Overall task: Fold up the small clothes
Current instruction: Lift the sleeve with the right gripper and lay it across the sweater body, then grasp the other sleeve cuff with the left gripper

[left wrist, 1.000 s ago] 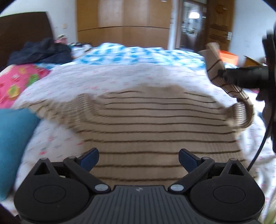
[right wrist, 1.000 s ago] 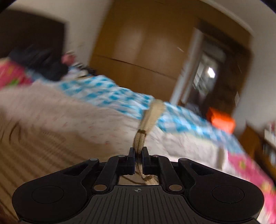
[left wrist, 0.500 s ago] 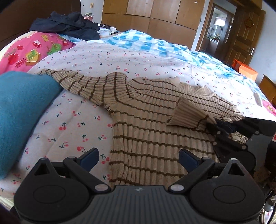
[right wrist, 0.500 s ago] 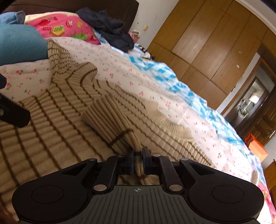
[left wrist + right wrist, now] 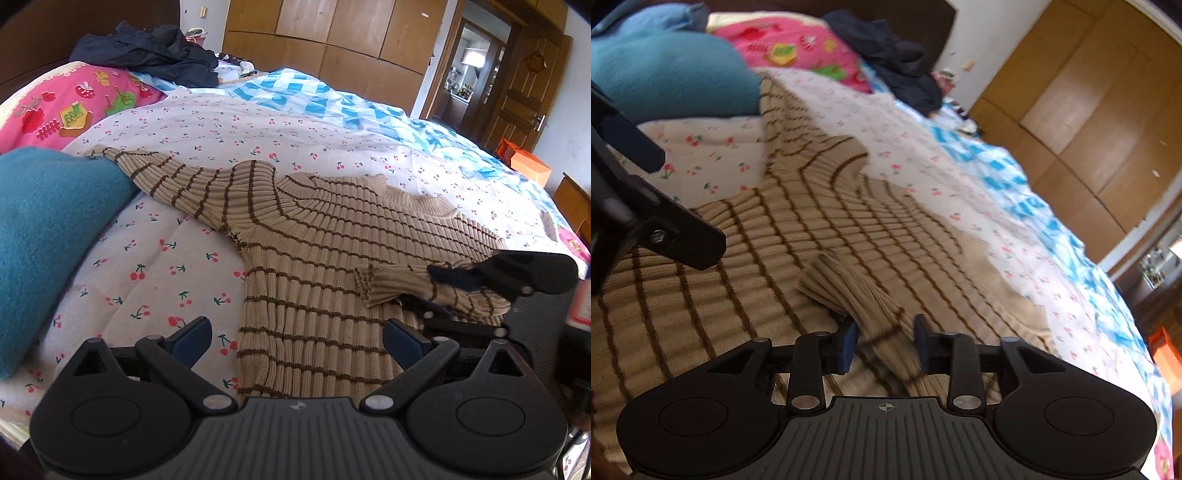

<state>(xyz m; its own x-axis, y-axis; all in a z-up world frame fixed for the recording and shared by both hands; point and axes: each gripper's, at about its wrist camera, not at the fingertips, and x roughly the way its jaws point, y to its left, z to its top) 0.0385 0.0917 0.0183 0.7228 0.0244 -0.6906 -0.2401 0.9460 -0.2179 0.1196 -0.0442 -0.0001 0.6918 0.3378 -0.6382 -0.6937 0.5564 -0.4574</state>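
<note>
A beige sweater with thin brown stripes [image 5: 317,258] lies flat on the cherry-print bedspread [image 5: 155,258]. Its right sleeve [image 5: 399,284] is folded across the body, and its left sleeve [image 5: 166,173] stretches out toward the teal cushion. My left gripper [image 5: 297,341] is open and empty above the sweater's lower hem. My right gripper [image 5: 884,347] is open with the folded sleeve [image 5: 857,291] lying loose between its fingers. The right gripper also shows in the left wrist view [image 5: 480,291], at the sweater's right edge.
A teal cushion [image 5: 40,236] lies at the left of the sweater. A pink pillow [image 5: 74,110] and dark clothes [image 5: 147,55] sit at the headboard. A blue checked quilt [image 5: 332,103] covers the far side. An orange box [image 5: 524,166] stands by the door.
My right gripper brought the sleeve down across the sweater's body, then opened and let it go. The left gripper stayed open and drew back a little.
</note>
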